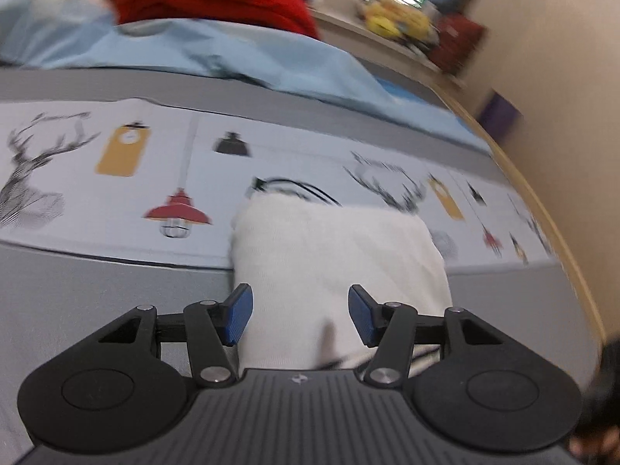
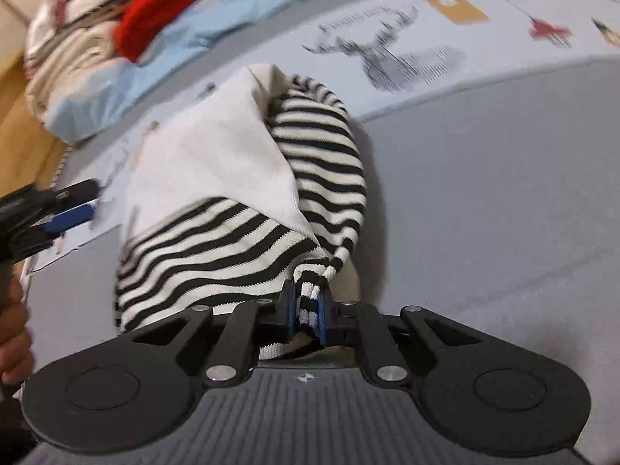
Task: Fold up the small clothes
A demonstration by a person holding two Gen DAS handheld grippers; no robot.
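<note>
A small knitted garment, cream with black stripes and a plain white panel, is seen bunched in soft folds on the grey bedsheet, beside a printed band of deer and lanterns. A striped fold is pinched between the nearly closed fingers of the right gripper. The left gripper is held half open above the white part, gripping nothing.

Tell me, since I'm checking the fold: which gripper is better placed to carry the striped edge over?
Right. The right gripper is shut on the black-and-white striped knit garment; the left gripper stands open above its white fabric, gripping nothing.
</note>
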